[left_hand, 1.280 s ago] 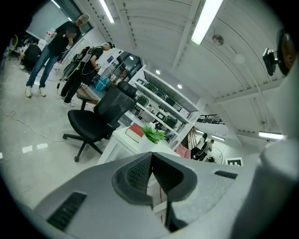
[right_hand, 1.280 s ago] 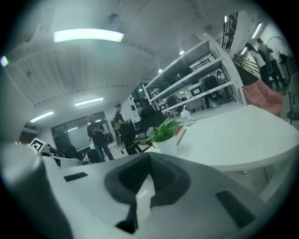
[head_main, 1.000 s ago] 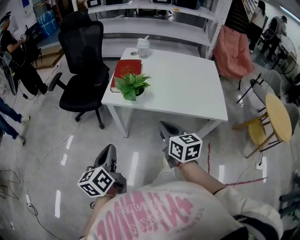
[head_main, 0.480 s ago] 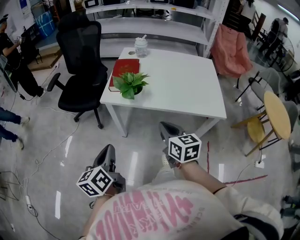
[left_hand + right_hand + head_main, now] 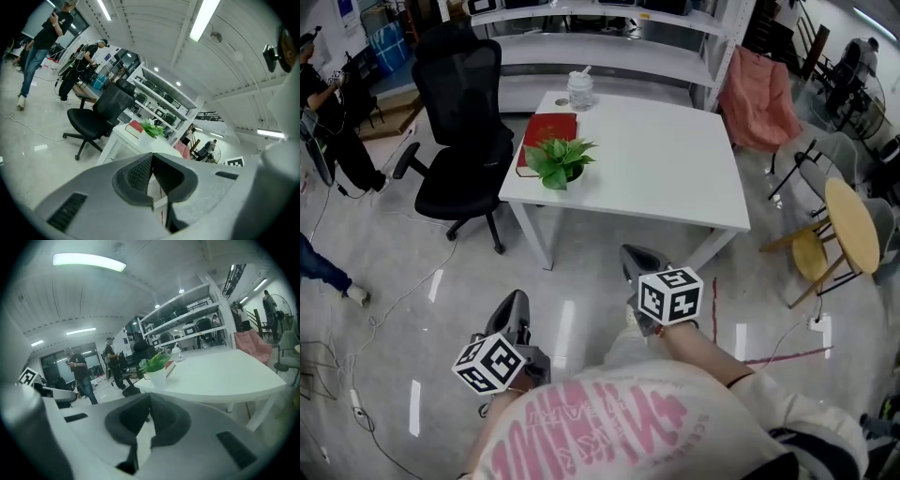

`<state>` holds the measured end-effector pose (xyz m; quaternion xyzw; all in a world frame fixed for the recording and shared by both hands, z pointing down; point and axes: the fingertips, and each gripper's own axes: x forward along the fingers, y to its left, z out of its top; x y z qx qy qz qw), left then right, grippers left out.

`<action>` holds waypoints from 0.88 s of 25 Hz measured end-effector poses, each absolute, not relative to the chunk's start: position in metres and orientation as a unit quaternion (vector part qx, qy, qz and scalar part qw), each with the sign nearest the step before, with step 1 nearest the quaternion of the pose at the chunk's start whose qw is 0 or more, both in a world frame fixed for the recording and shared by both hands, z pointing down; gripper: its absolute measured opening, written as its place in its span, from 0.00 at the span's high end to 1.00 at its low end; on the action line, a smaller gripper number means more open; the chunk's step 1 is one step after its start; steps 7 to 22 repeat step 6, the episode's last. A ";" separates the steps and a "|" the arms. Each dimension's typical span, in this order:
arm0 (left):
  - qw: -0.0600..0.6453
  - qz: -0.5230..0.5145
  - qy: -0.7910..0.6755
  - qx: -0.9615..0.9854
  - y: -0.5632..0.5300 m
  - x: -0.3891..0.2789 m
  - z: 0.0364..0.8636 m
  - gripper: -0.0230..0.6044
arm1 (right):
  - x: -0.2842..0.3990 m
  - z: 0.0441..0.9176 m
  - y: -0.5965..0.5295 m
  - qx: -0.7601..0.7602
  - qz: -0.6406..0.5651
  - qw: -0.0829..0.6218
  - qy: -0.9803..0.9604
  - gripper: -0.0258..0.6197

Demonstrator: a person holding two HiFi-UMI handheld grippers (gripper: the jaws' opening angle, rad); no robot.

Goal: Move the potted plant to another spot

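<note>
A small potted plant (image 5: 557, 161) with green leaves in a white pot stands near the left front edge of a white table (image 5: 666, 178), beside a red book (image 5: 549, 136). It also shows in the left gripper view as the plant (image 5: 153, 128) and in the right gripper view as the plant (image 5: 157, 367). My left gripper (image 5: 513, 307) and right gripper (image 5: 636, 262) hang over the floor, well short of the table. Both are shut with nothing between the jaws; the left gripper (image 5: 152, 161) and the right gripper (image 5: 150, 402) show meeting pads.
A black office chair (image 5: 461, 131) stands left of the table. A lidded jar (image 5: 579, 91) sits at the table's far edge. A pink cloth on a chair (image 5: 759, 101) and round wooden stools (image 5: 846, 230) are at the right. People stand at the left edge; cables lie on the floor.
The table and plant have shifted slightly up and left in the head view. Both grippers stay shut in nearly the same spots.
</note>
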<state>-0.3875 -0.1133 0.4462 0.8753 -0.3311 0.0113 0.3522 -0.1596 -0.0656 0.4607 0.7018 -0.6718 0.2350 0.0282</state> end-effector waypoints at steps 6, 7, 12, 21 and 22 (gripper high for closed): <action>0.358 0.018 -0.327 0.874 -0.101 -0.392 0.452 0.96 | -0.157 0.469 -0.051 0.711 0.246 0.026 -0.658 0.95; 0.358 0.018 -0.327 0.874 -0.101 -0.392 0.452 0.96 | -0.157 0.469 -0.051 0.711 0.246 0.026 -0.658 0.95; 0.358 0.018 -0.327 0.874 -0.101 -0.392 0.452 0.96 | -0.157 0.469 -0.051 0.711 0.246 0.026 -0.658 0.95; 0.358 0.018 -0.327 0.874 -0.101 -0.392 0.452 0.96 | -0.157 0.469 -0.051 0.711 0.246 0.026 -0.658 0.95; 0.358 0.018 -0.327 0.874 -0.101 -0.392 0.452 0.96 | -0.157 0.469 -0.051 0.711 0.246 0.026 -0.658 0.95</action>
